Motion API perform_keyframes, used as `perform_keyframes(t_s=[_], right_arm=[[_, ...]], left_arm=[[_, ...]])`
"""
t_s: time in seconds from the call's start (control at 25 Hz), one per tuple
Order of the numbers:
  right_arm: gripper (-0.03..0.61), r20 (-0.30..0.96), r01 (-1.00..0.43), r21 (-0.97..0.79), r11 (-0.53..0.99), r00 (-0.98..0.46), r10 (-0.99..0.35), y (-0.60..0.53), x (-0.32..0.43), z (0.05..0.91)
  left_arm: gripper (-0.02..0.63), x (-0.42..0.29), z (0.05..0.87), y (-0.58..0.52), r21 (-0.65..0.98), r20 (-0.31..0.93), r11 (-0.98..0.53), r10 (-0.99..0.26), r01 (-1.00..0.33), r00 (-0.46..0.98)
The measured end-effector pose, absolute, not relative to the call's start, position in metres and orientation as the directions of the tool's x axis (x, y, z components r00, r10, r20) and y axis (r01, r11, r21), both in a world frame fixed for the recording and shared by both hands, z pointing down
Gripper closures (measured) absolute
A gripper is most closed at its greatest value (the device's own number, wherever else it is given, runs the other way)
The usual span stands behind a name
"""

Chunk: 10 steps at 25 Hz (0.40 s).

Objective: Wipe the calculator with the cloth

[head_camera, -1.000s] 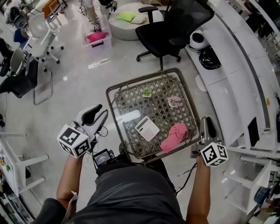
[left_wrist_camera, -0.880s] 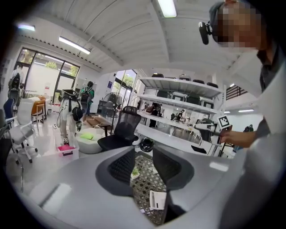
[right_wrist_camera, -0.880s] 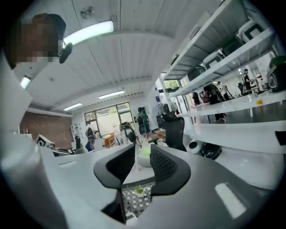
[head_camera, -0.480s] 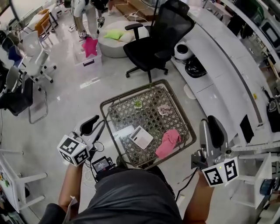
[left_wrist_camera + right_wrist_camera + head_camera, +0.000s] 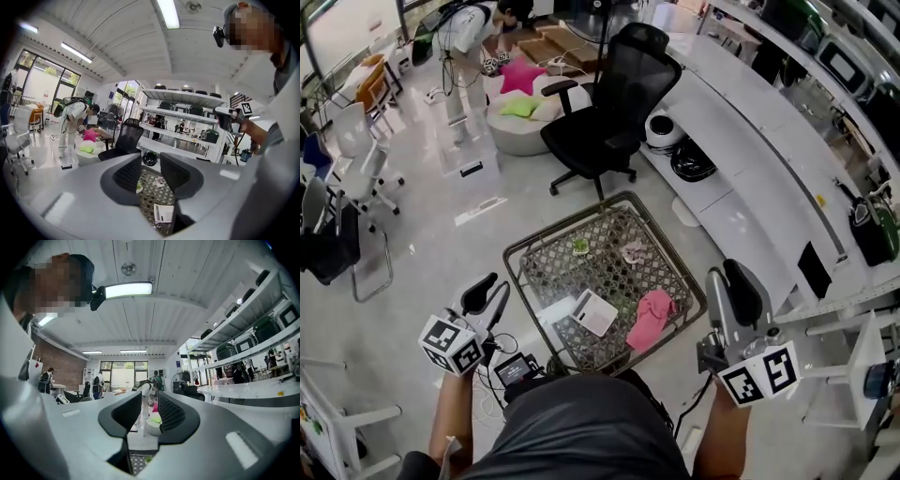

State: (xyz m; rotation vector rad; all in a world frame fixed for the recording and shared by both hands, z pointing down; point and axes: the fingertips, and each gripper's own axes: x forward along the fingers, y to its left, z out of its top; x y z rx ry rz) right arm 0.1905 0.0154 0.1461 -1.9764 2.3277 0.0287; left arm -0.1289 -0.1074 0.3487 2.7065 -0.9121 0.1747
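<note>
- The head view looks steeply down from above me on the tabletop, with the black chair at 12 o'clock.
- The left gripper view rides my left tongs, facing almost level over that tabletop towards that chair.
- The right gripper view rides my right tongs, facing level, with the tabletop showing only at 6 o'clock.

You have lifted your right gripper well up from beside the 3 o'clock edge of the wire table, so it looms larger at 5 o'clock in the head view. You have also raised your head: the table looks smaller, and the black chair and a bending person at 11 o'clock have come fully into sight
</note>
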Motion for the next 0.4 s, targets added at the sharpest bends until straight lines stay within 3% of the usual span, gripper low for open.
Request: perform_keyframes(t_s=[0.4], right_arm=[[0.471,-0.080,-0.990,-0.055,0.132,-0.128,-0.989,0.030,0.183,0.153]], left_arm=[[0.471,-0.140,0.358,-0.100,0.228,0.190,-0.770,-0.565,-0.596,0.803]])
